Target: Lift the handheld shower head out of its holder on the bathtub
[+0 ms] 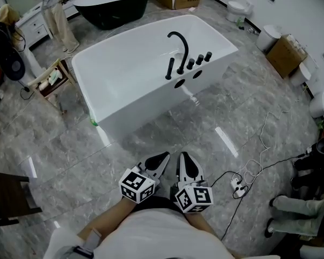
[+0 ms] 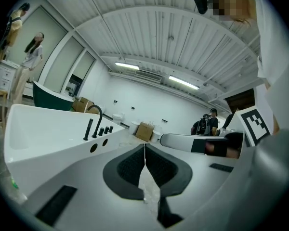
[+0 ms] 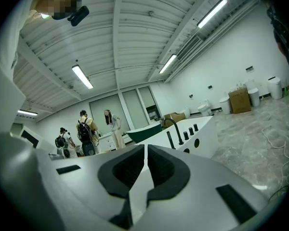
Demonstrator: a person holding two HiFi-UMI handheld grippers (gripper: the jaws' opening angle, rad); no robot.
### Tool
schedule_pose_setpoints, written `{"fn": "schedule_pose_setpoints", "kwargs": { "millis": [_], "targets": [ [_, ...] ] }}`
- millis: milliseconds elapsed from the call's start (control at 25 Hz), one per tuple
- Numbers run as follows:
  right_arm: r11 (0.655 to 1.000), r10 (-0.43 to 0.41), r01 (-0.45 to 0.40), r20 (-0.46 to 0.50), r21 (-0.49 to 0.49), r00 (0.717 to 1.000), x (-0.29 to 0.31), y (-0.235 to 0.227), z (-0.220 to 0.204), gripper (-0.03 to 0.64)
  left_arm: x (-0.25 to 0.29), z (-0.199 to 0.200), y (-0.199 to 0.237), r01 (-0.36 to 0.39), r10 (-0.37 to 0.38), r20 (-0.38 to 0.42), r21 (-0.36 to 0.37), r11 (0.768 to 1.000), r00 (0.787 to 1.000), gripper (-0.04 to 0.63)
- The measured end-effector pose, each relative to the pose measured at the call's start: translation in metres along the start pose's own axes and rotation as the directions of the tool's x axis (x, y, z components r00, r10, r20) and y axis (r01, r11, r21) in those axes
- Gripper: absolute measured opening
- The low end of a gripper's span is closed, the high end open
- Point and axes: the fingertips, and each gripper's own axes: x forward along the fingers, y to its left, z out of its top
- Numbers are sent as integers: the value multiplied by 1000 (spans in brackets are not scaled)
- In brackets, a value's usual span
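On the bathtub (image 1: pixel 135 112) rim the slim black shower head (image 1: pixel 170 69) stands upright; my left gripper (image 1: pixel 163 158) and right gripper (image 1: pixel 184 157) are pressed together.

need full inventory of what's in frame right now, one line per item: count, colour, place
freestanding glossy bathtub: 1, white, centre of head view
curved faucet spout: 1, black, on the tub's right-hand deck
upright handheld shower head: 1, black, in its holder left of the spout
round tap knobs: 3, black, in a row right of the spout
second bathtub: 1, dark, behind the white one
cardboard boxes: 2, brown, one at far right, one at top
power strip with cable: 1, white, on floor right of the grippers
marble floor: 1, grey, throughout
left gripper: 1, white with black pads, shut, empty, bottom centre
right gripper: 1, same colours, shut, empty, beside it
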Motion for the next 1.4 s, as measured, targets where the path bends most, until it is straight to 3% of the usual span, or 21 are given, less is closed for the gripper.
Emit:
{"fn": "schedule_pose_setpoints", "kwargs": {
  "millis": [400,1120,1400],
  "targets": [
    [999,-26,28,34,-46,999,60,-16,32,23,40,41,54,-15,16,33,-13,1000,999,12],
    [998,-52,53,36,-20,998,158,-35,41,23,90,73,141,-14,14,28,-29,999,1000,12],
    [997,-72,73,35,-18,997,167,-41,39,24,96,73,151,2,-1,26,-45,999,1000,12]
  ]
}}
